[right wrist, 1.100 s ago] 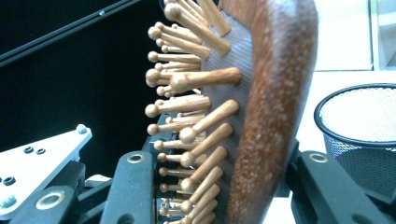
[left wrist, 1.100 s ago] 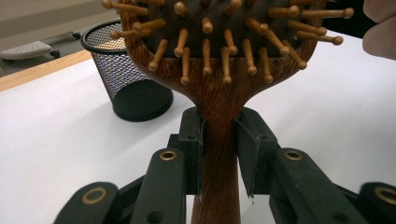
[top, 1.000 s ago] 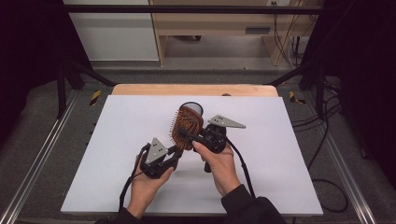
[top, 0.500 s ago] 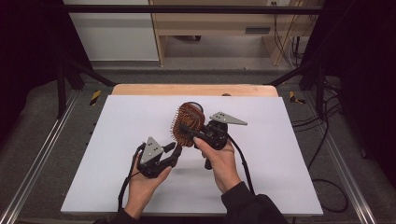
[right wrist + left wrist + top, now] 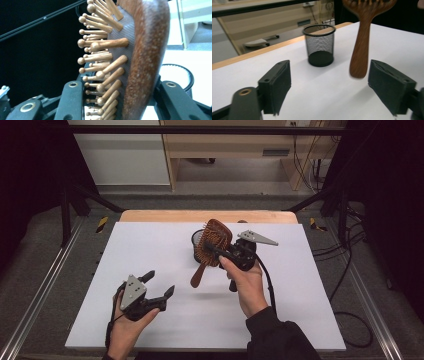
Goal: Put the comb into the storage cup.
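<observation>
A wooden paddle hairbrush (image 5: 145, 57) is standing upright between the right gripper (image 5: 117, 100)'s two black jaws, which are pressing on its head. Its ball-tipped wooden bristles (image 5: 102, 60) are pointing toward 9 o'clock. A black mesh cup (image 5: 183, 75) is showing at 4 o'clock.

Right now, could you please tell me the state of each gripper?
Left gripper: open, holding nothing; its jaws have just been opening.
Right gripper: shut on the wooden hairbrush, held by its head above the mesh cup.
</observation>
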`<state>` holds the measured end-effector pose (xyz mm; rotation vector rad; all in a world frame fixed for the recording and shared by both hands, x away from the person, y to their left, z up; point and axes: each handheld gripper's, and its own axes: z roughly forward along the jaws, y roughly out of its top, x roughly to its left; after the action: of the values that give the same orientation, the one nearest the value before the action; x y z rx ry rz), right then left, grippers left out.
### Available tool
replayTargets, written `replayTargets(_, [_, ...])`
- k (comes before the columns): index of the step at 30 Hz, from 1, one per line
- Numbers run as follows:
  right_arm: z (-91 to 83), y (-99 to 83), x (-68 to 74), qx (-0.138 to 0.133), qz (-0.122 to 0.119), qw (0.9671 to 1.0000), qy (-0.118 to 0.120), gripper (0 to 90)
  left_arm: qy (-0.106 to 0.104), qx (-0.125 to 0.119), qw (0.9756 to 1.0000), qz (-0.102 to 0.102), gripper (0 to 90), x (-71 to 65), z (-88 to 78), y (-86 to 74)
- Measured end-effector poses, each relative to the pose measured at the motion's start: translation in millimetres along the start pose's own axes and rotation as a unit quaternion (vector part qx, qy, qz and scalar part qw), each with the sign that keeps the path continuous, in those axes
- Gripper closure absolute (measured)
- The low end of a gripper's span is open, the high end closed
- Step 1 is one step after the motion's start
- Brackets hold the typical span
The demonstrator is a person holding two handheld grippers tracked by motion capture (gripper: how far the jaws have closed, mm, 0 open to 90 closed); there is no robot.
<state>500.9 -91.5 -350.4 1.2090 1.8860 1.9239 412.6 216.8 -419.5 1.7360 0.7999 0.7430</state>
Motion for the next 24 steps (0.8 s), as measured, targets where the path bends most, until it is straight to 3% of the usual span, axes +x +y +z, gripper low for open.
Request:
replayTargets(3, [1.1,8.0,-1.4,-0.004,-0.005,1.0000,-0.005,56.0,0.004,-0.005,0.9999,-0.010,9.4,8.9,-8.5,-6.6])
replayTargets(10, [7.6,28.0,-5.4,-0.012,-0.014,0.9997,-0.018,55.7,0.031,-0.042,0.9981,-0.032,5.2,35.7,-27.9,-14.0])
replayTargets(15, [15.6,42.9,-13.2,-0.021,-0.008,0.9995,-0.024,55.6,0.057,-0.061,0.9951,-0.054,4.3,58.1,-44.3,-22.1])
replayTargets(19, [23.6,52.7,-16.2,-0.025,-0.009,0.9993,-0.027,55.4,0.064,-0.078,0.9919,-0.077,4.3,74.0,-49.7,-27.4])
replayTargets(24, [33.5,63.5,-19.9,-0.029,-0.009,0.9991,-0.031,55.3,0.072,-0.080,0.9920,-0.067,4.2,81.8,-51.4,-29.1])
